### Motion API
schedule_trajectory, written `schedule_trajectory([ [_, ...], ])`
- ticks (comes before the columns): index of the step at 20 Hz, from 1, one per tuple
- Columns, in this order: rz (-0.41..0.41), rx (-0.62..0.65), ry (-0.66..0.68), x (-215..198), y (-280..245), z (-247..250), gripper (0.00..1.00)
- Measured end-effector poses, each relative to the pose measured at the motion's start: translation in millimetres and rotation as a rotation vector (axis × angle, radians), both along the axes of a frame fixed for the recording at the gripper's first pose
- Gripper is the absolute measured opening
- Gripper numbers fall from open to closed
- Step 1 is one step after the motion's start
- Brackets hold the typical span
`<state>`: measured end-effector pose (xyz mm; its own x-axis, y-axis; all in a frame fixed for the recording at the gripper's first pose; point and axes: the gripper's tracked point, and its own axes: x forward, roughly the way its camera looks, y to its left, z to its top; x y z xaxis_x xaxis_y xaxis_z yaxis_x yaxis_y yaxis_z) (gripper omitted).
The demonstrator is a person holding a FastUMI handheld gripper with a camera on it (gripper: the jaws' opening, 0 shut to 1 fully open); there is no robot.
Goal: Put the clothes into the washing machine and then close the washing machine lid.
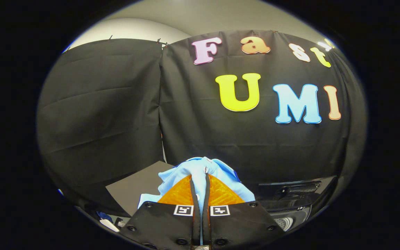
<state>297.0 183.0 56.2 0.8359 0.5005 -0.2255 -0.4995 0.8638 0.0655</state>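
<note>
A light blue garment (200,170) is pinched between my gripper's (200,180) two fingers, which are shut on it. The cloth bunches up over the fingertips and hangs down on both sides of them. Held up in the air, it faces the black booth wall. Below and to the right of the fingers lies the dark top of the washing machine (290,198), with a pale round part (285,222) of it showing at its near side.
A dark flat board (134,191) lies to the left behind the garment. Small white and blue items (108,220) sit low on the left. The black cloth wall (109,114) stands close ahead.
</note>
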Motion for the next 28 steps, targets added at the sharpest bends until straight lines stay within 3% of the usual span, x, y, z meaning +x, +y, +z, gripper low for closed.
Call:
schedule_trajectory([
  [28, -0.295, -0.019, -0.045, 25, -187, -1, 0.04],
])
